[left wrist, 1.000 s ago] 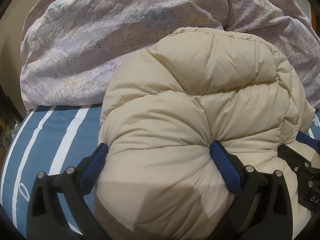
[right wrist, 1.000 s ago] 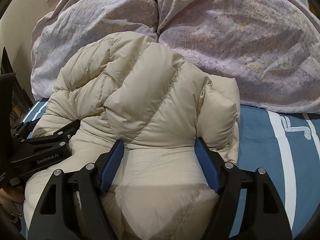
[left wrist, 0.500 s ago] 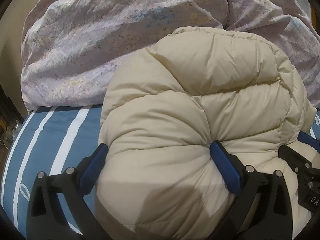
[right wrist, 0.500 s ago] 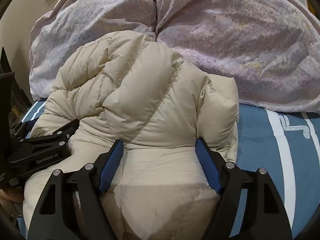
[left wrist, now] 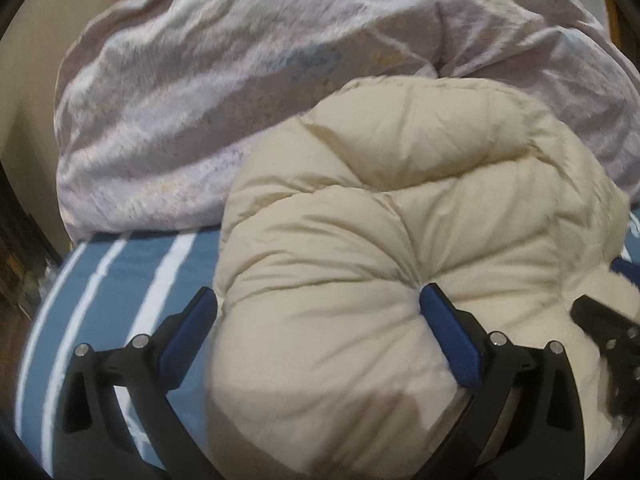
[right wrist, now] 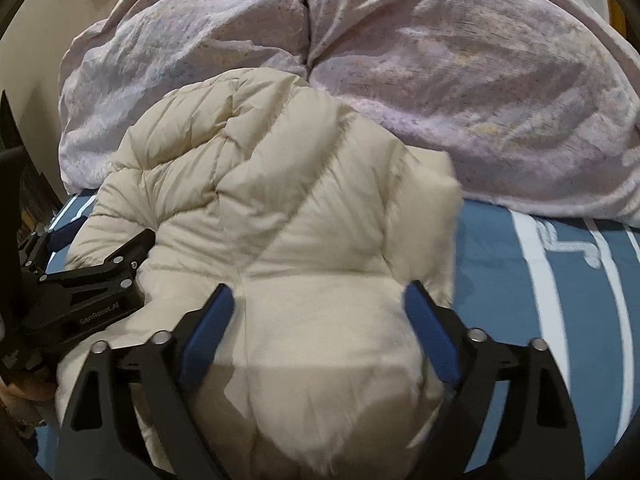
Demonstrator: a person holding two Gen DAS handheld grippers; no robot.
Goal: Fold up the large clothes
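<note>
Now R gripper (right wrist: pixel 320 312) jaws opening round jacket (right wrist: pixel 304 216); sheet (right wrist: pixel 560 280) bare rightward.

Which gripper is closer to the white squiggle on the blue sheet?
Right. The right gripper sits just beside the squiggle; the left gripper is across the puffy jacket.

The jacket (left wrist: pixel 384 264)'s near part is hidden under the gripper frames and cut off by the lower edge. The duvet (right wrist: pixel 460 72)'s print is blurred.
</note>
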